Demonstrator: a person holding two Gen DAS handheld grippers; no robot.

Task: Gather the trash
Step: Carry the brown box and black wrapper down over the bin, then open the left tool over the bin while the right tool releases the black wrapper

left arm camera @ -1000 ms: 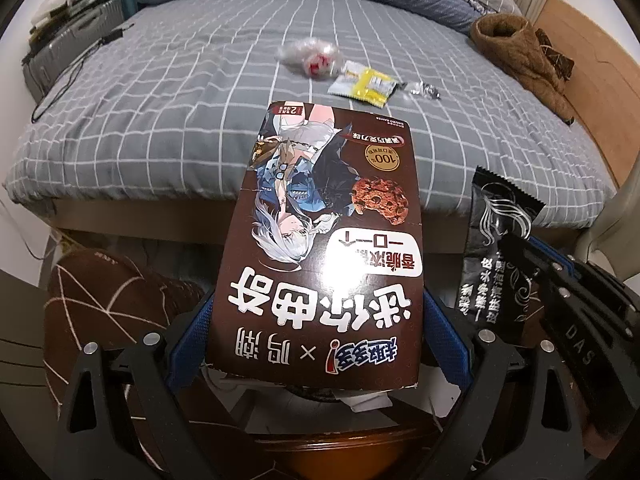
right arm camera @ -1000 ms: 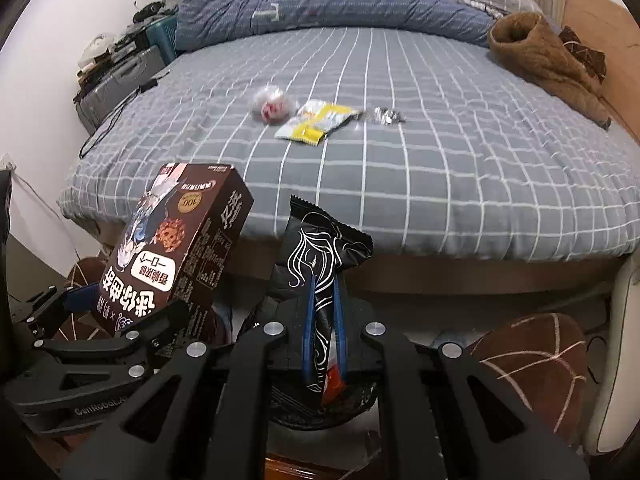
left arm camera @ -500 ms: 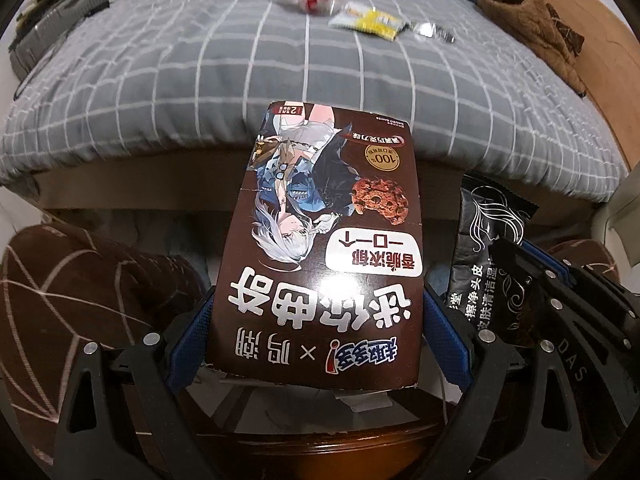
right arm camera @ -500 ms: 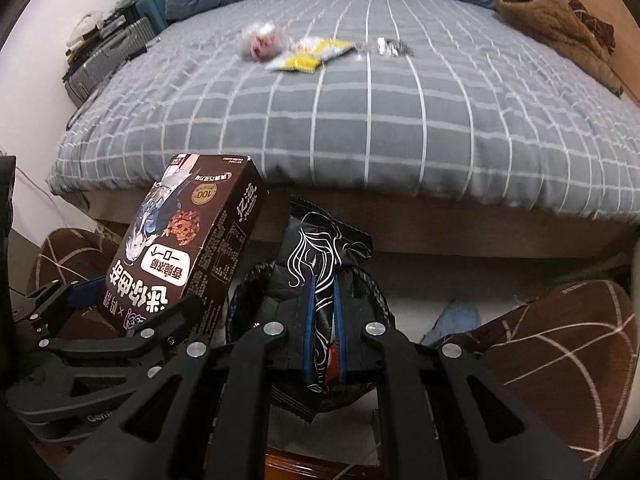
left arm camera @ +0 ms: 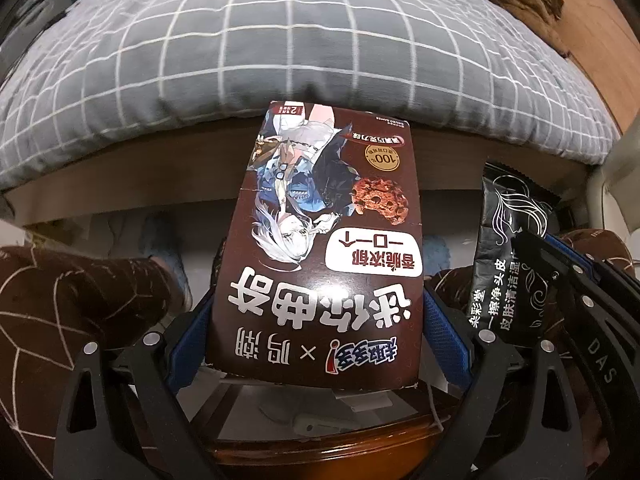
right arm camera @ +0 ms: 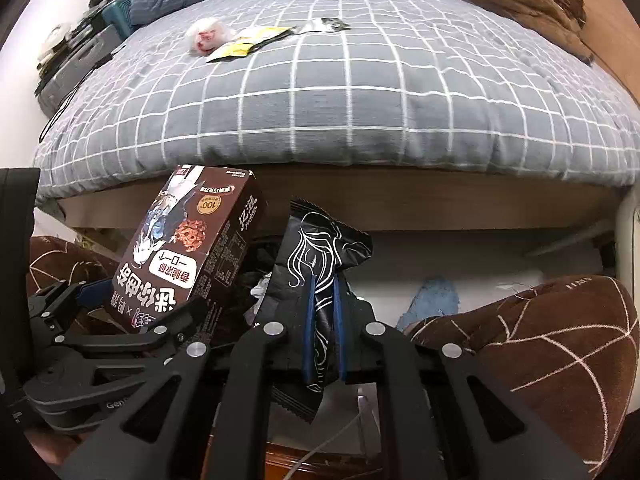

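Two tongs carrying trash | left tongs (left arm camera: 316, 312) clamping brown cookie box (left arm camera: 320, 240) | right tongs (right arm camera: 322, 320) pinching black sachet (right arm camera: 320, 260) | both hovering near bed (right arm camera: 360, 100) edge | next: releasing over bin, apparently below.

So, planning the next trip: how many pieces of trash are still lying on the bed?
3: a crumpled white wad, a yellow wrapper beside it, and a small silver wrapper to its right. Others may be hidden.

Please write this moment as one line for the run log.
left gripper: shut on brown cookie box | right gripper: shut on black sachet | left on bed: yellow wrapper, white wad
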